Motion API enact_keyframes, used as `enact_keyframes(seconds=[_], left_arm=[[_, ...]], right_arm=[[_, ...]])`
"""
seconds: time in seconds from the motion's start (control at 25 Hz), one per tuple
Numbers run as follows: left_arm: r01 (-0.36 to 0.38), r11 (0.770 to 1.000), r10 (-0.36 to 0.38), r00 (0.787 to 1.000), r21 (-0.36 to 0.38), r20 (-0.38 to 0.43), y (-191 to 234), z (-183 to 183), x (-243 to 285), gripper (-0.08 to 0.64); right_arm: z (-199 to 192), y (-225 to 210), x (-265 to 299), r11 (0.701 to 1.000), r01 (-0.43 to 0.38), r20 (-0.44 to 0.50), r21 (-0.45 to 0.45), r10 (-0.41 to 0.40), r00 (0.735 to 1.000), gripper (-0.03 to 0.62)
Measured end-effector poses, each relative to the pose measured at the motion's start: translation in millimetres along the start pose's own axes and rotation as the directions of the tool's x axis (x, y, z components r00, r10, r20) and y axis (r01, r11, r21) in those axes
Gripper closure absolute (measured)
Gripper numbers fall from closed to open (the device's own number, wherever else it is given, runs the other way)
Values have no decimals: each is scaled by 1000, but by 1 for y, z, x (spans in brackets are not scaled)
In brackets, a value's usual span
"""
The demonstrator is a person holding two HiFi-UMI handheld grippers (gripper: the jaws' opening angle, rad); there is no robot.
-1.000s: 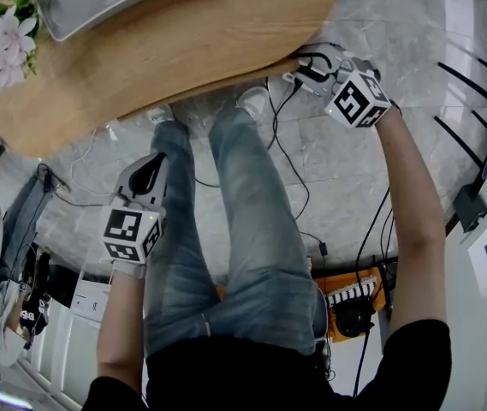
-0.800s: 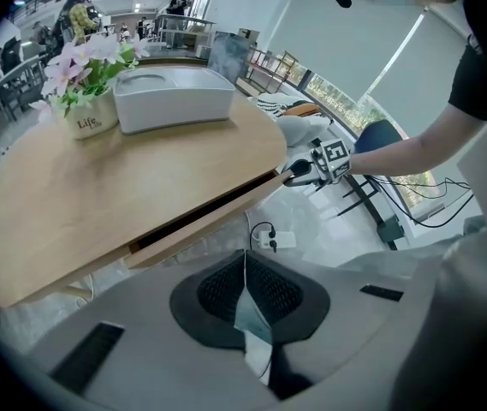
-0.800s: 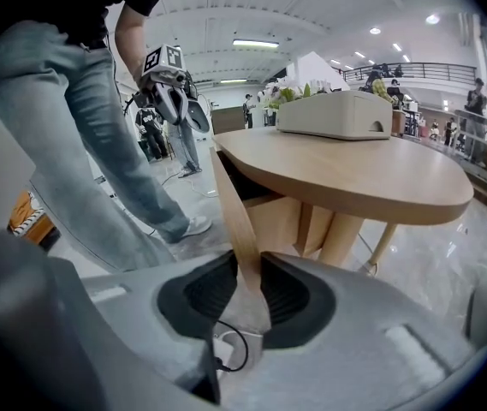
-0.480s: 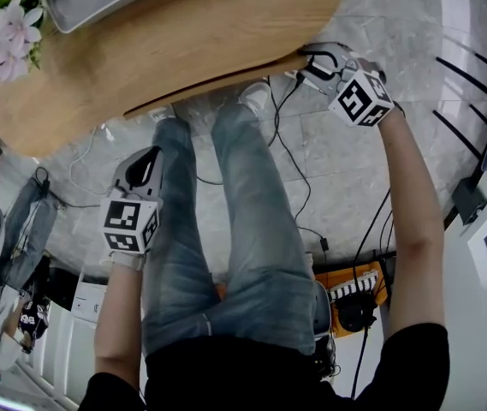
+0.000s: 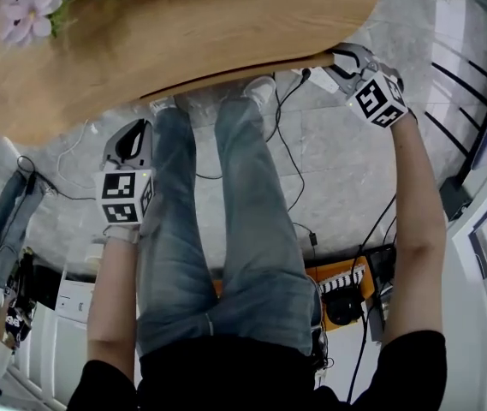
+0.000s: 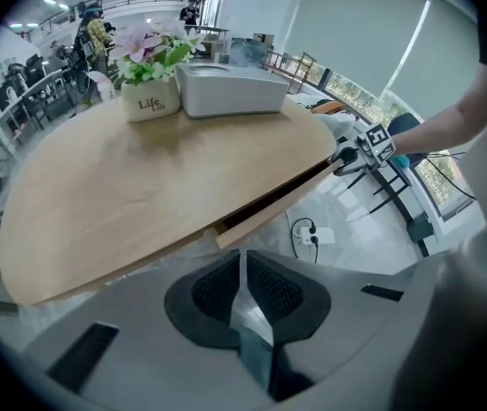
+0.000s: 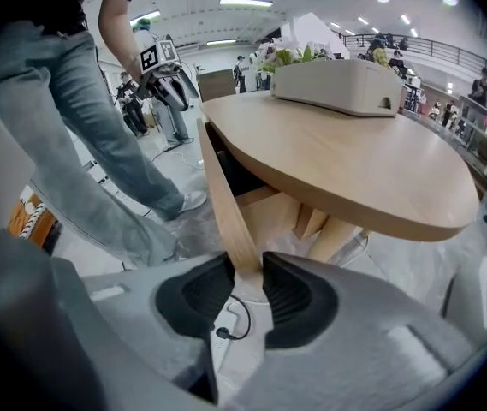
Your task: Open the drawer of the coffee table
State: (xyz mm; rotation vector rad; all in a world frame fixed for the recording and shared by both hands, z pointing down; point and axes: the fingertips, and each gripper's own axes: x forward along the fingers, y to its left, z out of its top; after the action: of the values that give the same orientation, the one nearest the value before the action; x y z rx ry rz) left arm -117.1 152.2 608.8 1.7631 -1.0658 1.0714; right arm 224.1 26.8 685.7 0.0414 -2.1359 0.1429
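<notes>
The left gripper (image 5: pixel 132 140) hangs beside the person's blue-jeaned leg (image 5: pixel 171 204), its 2 jaws pressed together on nothing. Further right, the pale wooden drawer front (image 7: pixel 222 197) stands slightly pulled out beneath the oval light-wood coffee table top (image 5: pixel 183 32). The right gripper (image 7: pixel 247 279) clasps the drawer front's end between jaws that have just been easing apart.

Left gripper (image 6: pixel 241 268) closed; right gripper (image 7: pixel 247 272) fingers (image 7: pixel 293 296), just widening, pinch drawer front (image 7: pixel 224 204).
</notes>
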Motion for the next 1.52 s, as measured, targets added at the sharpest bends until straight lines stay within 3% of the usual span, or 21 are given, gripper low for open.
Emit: enact_keyframes(seconds=[0.16, 0.32, 0.6, 0.92, 1.12, 1.36, 1.52], left_arm=[[13, 1000, -13, 1000, -6, -9, 20, -13, 16, 496], [36, 999, -34, 998, 41, -45, 27, -26, 36, 414], [61, 997, -61, 998, 39, -16, 34, -27, 56, 366], [111, 989, -118, 990, 93, 71, 32, -14, 70, 365], [130, 986, -139, 987, 108, 77, 21, -9, 79, 365], [102, 991, -108, 992, 92, 67, 21, -8, 83, 372], [56, 998, -59, 995, 41, 81, 29, -7, 82, 430]], right_arm=[[-1, 0, 6, 1000, 15, -62, 19, -14, 998, 494], [-2, 0, 9, 999, 24, -107, 30, -21, 994, 492], [-2, 1, 10, 998, 34, -130, 52, -27, 991, 489], [-2, 1, 14, 996, 47, -133, 72, -37, 990, 486], [-1, 0, 12, 997, 50, -136, 56, -42, 990, 486], [-3, -1, 11, 997, 63, -139, 44, -57, 989, 488], [-1, -2, 9, 995, 83, -124, 56, -76, 989, 488]])
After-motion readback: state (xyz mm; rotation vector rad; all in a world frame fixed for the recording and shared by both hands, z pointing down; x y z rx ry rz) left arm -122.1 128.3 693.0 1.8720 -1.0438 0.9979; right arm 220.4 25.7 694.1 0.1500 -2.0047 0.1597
